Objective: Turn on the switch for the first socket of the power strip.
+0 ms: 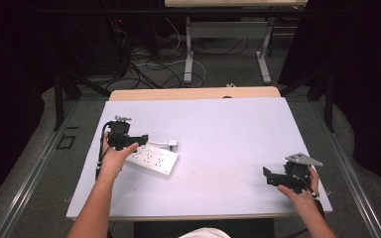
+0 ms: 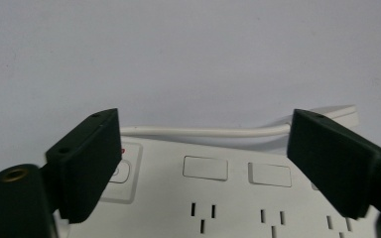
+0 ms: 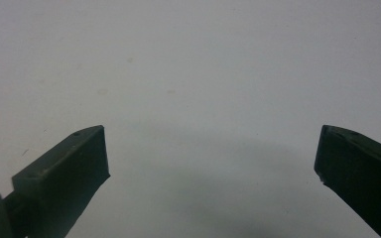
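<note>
Left tool (image 1: pixel 140 140) over the white power strip (image 1: pixel 154 159)

Its jaws stand apart above the strip, gripping nothing; the right tool (image 1: pixel 267 176), also open, hovers over bare worktop (image 1: pixel 218 129).

High view looks forward and down over the whole bench (image 1: pixel 218 129). Left gripper view sits close above the power strip (image 2: pixel 218 198), shared with the high view near the bench's left edge. Right gripper view faces bare bench surface, close.

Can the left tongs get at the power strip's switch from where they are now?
Probably yes. The left tongs stand open right over the power strip, and the switch sits just beside one finger. Nothing lies between them; the white cord runs behind the strip, out of the way.
</note>
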`<state>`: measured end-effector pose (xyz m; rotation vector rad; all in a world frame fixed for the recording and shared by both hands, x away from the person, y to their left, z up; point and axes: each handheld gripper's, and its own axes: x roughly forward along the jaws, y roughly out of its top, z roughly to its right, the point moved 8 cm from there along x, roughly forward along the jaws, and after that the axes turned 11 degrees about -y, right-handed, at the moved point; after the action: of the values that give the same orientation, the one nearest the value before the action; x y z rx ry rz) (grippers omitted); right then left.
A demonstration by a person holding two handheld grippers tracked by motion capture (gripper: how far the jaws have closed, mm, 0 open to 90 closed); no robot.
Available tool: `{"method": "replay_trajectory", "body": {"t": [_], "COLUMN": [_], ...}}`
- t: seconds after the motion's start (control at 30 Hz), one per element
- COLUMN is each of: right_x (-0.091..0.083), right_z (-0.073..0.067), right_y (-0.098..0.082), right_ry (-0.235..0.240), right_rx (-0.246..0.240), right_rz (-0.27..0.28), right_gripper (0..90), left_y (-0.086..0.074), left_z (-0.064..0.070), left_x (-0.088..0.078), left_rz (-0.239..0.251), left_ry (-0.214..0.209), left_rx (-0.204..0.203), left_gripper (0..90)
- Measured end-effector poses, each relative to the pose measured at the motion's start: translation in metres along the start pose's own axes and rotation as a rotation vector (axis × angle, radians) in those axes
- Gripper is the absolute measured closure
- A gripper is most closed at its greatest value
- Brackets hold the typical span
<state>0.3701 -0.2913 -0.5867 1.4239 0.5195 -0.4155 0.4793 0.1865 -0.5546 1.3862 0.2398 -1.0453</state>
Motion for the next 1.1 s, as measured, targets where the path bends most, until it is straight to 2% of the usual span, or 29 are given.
{"method": "replay_trajectory", "body": {"t": [0.07, 0.27, 0.33, 0.5, 0.6, 0.8, 0.9, 1.1], "right_x": [-0.001, -0.001, -0.001, -0.001, -0.001, -0.002, -0.001, -0.002], "right_z": [0.000, 0.001, 0.001, 0.001, 0.001, 0.001, 0.001, 0.002], "right_y": [0.000, 0.000, 0.000, 0.000, 0.000, 0.001, 0.000, 0.000], "right_ry": [0.006, 0.007, 0.007, 0.006, 0.004, 0.004, 0.002, 0.000], "right_rx": [-0.002, -0.006, -0.006, -0.003, -0.005, -0.006, -0.006, -0.005], "right_rz": [-0.005, -0.003, -0.002, -0.004, -0.003, 0.003, 0.002, 0.001], "right_gripper": [0.0, 0.0, 0.0, 0.0, 0.0, 0.0, 0.0, 0.0], "left_y": [-0.002, 0.000, 0.000, 0.001, 0.002, 0.009, 0.014, 0.021], "left_z": [0.002, 0.008, 0.008, 0.011, 0.014, 0.025, 0.032, 0.042], "left_x": [0.002, 0.002, 0.000, -0.002, -0.004, -0.010, -0.015, -0.029], "left_rz": [-0.016, 0.006, 0.003, 0.022, 0.019, 0.029, 0.053, 0.076], "left_ry": [-0.002, -0.044, -0.038, -0.056, -0.053, -0.075, -0.084, -0.103], "left_rx": [0.025, 0.007, 0.023, 0.012, 0.012, 0.033, 0.039, 0.076], "left_gripper": [0.0, 0.1, 0.1, 0.1, 0.1, 0.1, 0.1, 0.1]}}
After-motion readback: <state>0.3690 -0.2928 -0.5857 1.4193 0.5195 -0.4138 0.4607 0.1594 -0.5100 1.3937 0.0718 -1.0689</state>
